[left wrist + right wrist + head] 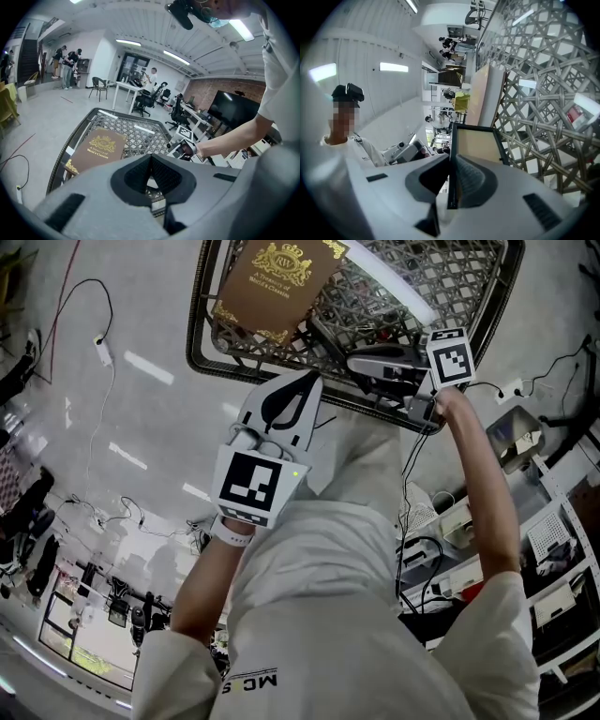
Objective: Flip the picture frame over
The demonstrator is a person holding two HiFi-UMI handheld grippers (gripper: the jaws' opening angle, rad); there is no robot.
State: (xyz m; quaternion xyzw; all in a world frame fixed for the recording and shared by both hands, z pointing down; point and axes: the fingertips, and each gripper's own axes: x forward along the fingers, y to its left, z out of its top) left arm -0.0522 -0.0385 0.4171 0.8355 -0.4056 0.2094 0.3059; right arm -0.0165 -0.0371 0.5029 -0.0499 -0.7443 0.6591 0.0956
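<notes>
Right now my right gripper (451,161) has its jaws clamped on one thin rim of the picture frame (480,145). The frame runs straight out from them, held on edge close by the mesh counter (543,93). It is a narrow bite, so I judge the frame could pivot or slip free as I turn it. My left gripper (151,158) hangs with jaws together and empty, short of the brown book (96,147).

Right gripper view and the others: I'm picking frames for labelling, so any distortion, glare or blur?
Right gripper view: fisheye bends the metal lattice table, ceiling strip lights blow out, black-edged picture frame is sharp. Left gripper view: dark round vignette, brown gold-printed book crisp. Head view: light reflections streak the glossy floor.
</notes>
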